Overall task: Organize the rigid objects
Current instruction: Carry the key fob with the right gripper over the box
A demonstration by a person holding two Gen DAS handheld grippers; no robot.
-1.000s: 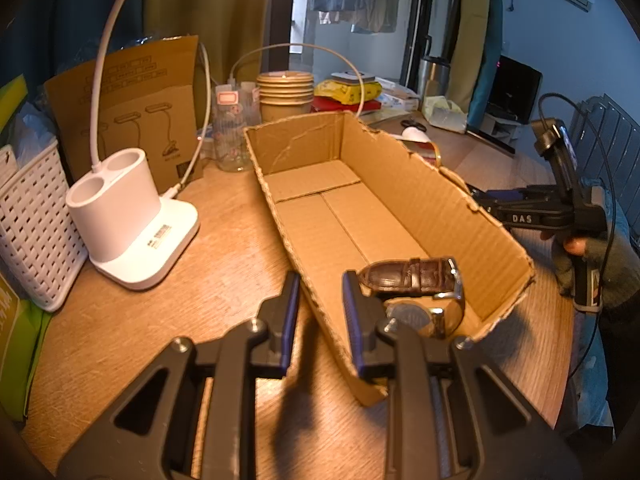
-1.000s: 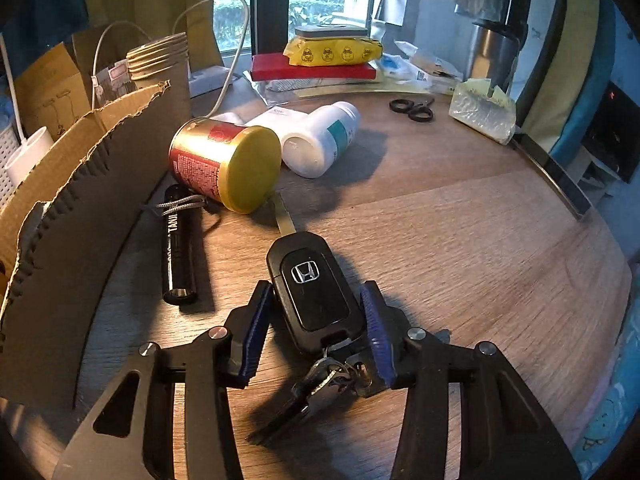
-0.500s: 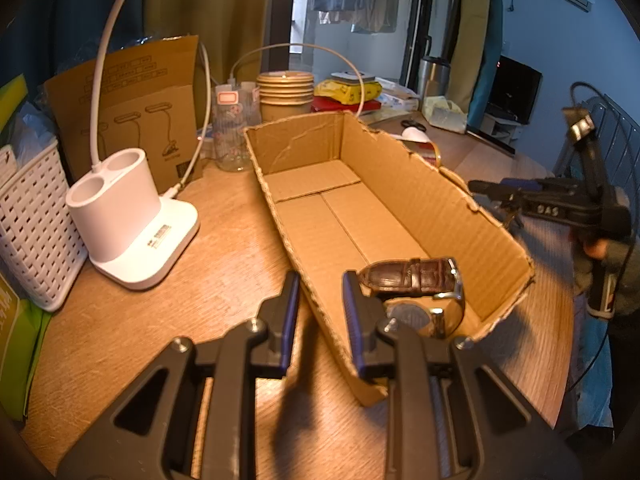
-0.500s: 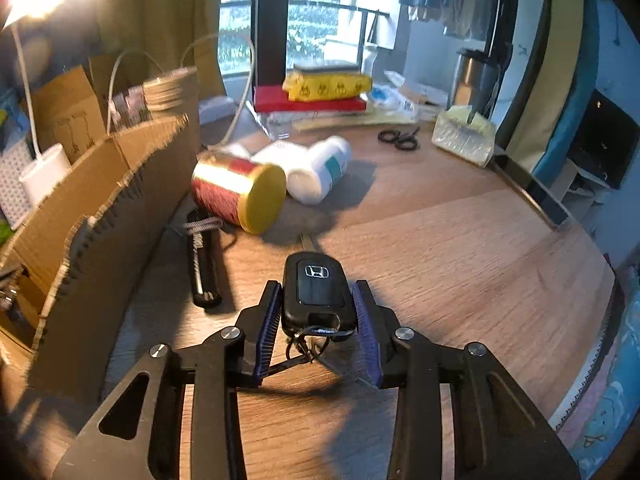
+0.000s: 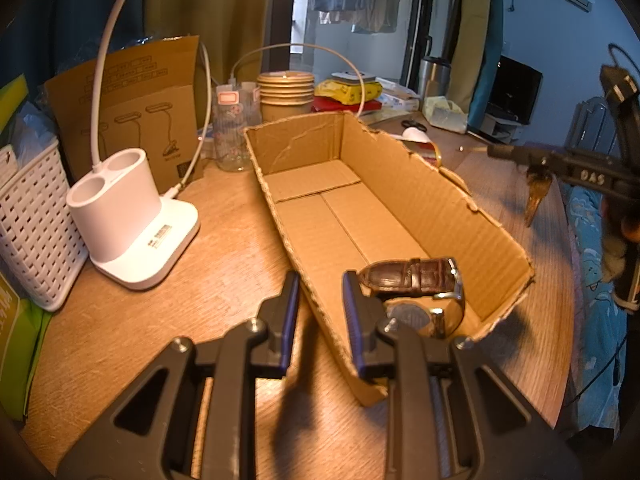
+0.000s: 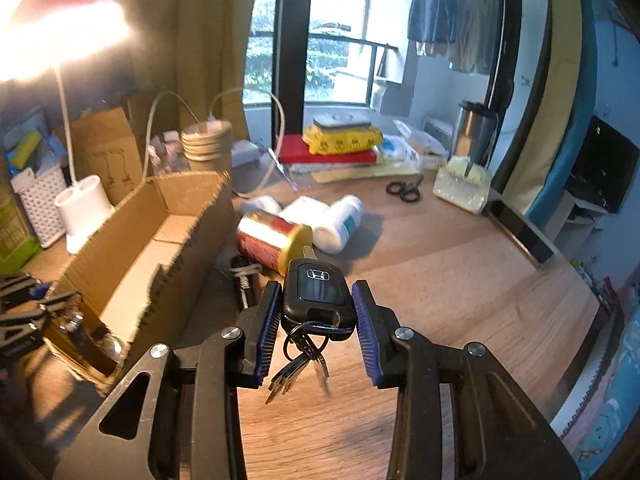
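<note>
Tongs (image 6: 316,312) on car key (image 6: 318,294), lengthwise fwd.

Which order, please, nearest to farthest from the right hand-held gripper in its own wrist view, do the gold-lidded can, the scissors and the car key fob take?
1. Car key fob: between the fingers of the right hand-held gripper.
2. Gold-lidded can: lying just beyond, slightly left.
3. Scissors: far back, to the right.
</note>
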